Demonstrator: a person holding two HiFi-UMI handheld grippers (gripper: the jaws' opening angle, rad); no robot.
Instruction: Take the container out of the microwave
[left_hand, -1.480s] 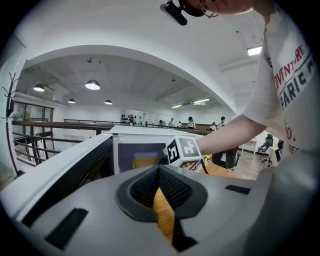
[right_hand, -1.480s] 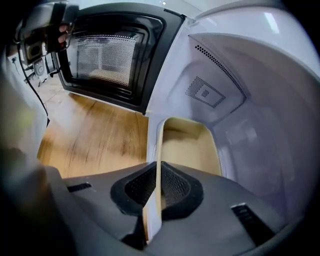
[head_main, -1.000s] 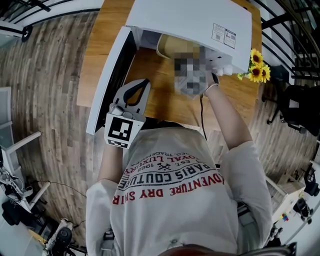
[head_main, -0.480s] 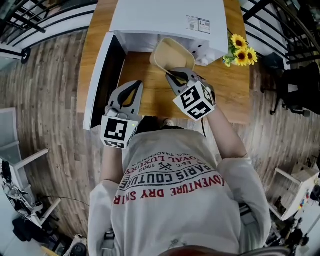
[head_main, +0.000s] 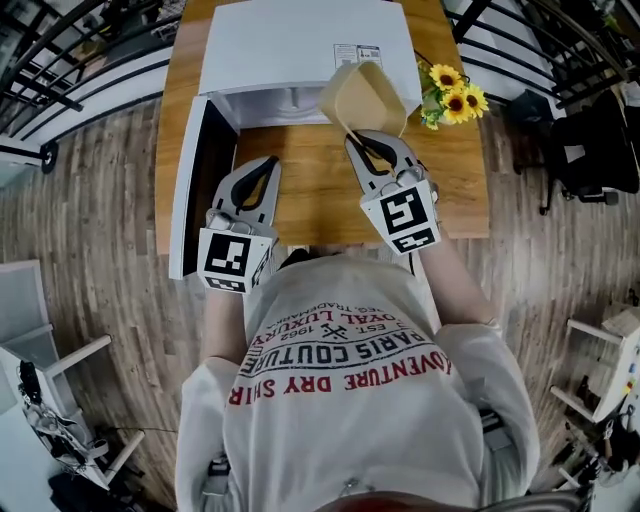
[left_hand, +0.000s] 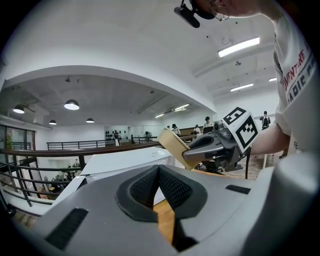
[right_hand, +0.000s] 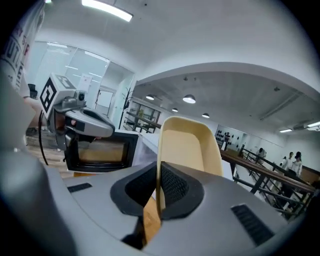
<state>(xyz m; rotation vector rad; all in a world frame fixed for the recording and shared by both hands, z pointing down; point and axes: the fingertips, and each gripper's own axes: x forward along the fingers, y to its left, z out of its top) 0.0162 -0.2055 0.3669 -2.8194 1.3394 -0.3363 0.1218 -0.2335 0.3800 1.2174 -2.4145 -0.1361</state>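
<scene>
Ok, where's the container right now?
In the head view, the beige container is outside the microwave, pinched by its rim in the right gripper and tilted, at the microwave's front right corner, just left of the sunflowers.

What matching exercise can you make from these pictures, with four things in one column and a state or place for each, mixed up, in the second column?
Things:
1. container
2. microwave door
3. sunflowers
4. left gripper

States or places:
A. stands open at the left side of the microwave
B. jaws together, nothing between them
C. lifted, its rim pinched in the right gripper
D. on the table, just right of the microwave

Pairs: 1-C, 2-A, 3-D, 4-B
</scene>
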